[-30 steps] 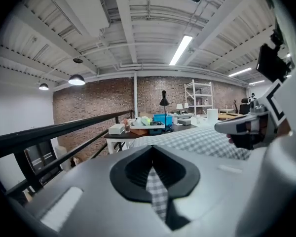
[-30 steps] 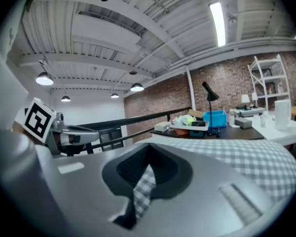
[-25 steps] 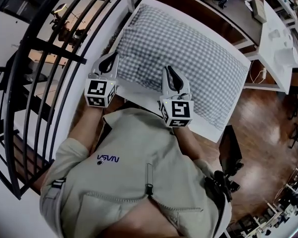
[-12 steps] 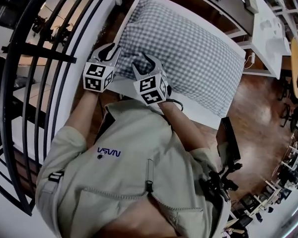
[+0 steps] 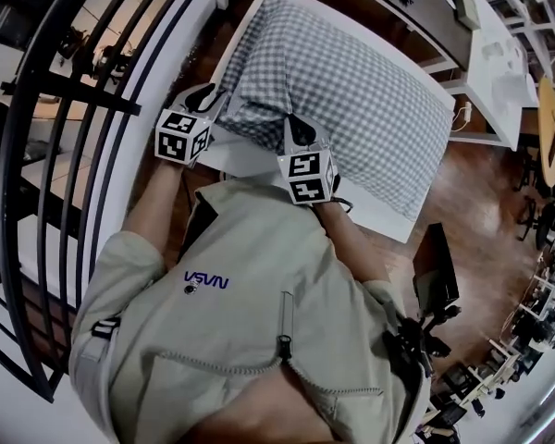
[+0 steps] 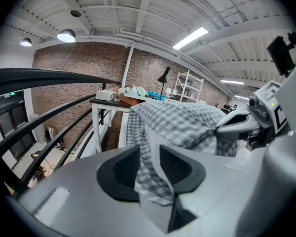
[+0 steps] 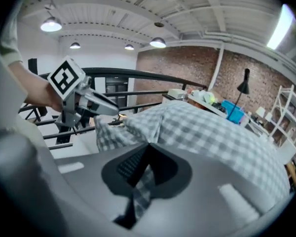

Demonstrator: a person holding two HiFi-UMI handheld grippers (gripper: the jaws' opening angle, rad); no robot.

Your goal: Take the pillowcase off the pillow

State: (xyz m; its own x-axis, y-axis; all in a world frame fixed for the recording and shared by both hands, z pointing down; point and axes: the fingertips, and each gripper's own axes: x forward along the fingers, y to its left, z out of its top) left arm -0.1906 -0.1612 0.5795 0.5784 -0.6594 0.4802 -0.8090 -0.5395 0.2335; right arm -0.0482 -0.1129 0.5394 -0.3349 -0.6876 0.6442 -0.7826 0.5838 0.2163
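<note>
- Pillowcase (image 5: 351, 91): grey-white check, stuffed full, flat on the white table (image 5: 245, 162). The pillow itself is not visible; the cover wraps it all round.
- Left gripper (image 6: 149, 154): fingers clamped on a hanging fold of the check cloth, which runs up from between the pads to the near corner.
- Right gripper (image 7: 147, 164): fingers pinched tight on a thin strip of the same cloth, slightly in from that corner along the near short edge.
- The 2 grips are close together, with the cloth puckered and lifted between them.
- Key relation: the long axis runs straight out from both sets of fingertips. The whole bulk lies beyond the fingers, with nothing behind them but the table edge and the person's body.
- The right fingers sit nearer the bulk; the left fingers are out at the corner, beside the black railing (image 5: 92, 109).
- Judgement: the cover is not yet off. If this near end is the open 1, the 2 grips need to spread. I cannot tell which end is open.
</note>
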